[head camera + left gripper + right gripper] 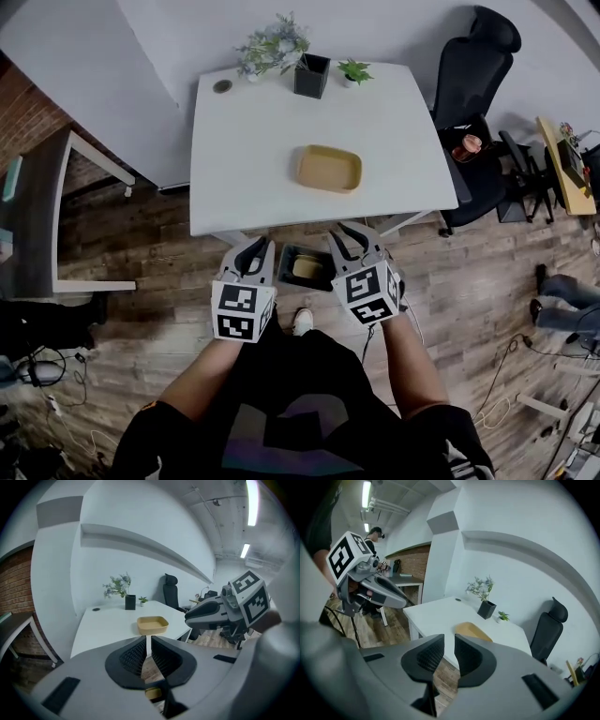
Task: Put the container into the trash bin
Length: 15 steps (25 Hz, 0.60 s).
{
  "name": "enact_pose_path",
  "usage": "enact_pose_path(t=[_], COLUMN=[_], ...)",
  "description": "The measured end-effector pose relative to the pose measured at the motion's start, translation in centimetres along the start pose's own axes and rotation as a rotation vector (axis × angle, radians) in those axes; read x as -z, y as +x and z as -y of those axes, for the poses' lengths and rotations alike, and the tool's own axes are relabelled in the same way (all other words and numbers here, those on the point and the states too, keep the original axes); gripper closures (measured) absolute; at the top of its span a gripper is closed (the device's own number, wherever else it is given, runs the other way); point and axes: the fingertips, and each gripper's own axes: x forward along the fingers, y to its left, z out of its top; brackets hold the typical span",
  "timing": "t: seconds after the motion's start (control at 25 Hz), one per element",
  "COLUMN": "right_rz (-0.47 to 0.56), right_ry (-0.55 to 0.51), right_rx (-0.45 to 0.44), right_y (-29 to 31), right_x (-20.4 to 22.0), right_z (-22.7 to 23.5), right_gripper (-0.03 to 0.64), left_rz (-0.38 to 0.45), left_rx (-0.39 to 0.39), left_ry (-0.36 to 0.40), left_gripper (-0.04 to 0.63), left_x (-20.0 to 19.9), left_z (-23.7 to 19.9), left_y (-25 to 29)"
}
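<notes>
White table point(244, 169) stands on a wood floor, by a white wall. On the table sits a tan container point(329, 169). It is near the middle, a bit closer to the front edge. Nothing touches it.

Down on the floor, just past the table's front edge, is a dark bin point(306, 267). Something tan lies in it. The bin sits between the two grippers.

The left gripper point(253, 246) has its jaws pressed together, with nothing in them. The right gripper point(349, 236) has its jaws a little apart, and nothing is in the gap. Both point at the table and are well short of the container.

I think the step now is to reach for the container. To do it well, open one gripper wider first. Then slide one jaw inside the rim and one outside, on the near wall, and pinch. Lift it level so it does not bump the table edge, then bring it over the bin.

The container sits flat with its open side up. Its long side runs left to right, about in line with the front edge of the table, with the right end a touch nearer the person.
</notes>
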Motion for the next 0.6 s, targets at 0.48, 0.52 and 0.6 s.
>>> enact_pose_path(t=[0.48, 0.52, 0.6], right_rz=[-0.237, -0.256, -0.295], right_ry=[-0.149, -0.169, -0.208], right_rx=[-0.024, -0.026, -0.036], right_y=[11.5, 12.5, 14.1], right_x=[1.9, 2.1, 2.7], right_z=[4.1, 4.5, 4.7], right_gripper=[0.528, 0.526, 0.526], left_rz=[-0.108, -0.117, -0.133], left_rx=[0.071, 0.077, 0.090], left_ry=[0.018, 0.016, 0.012], left_gripper=[0.520, 0.519, 0.517], left_x=[-0.8, -0.7, -0.3], left_z=[-6.6, -7.1, -8.0], left_y=[10.7, 11.5, 12.8])
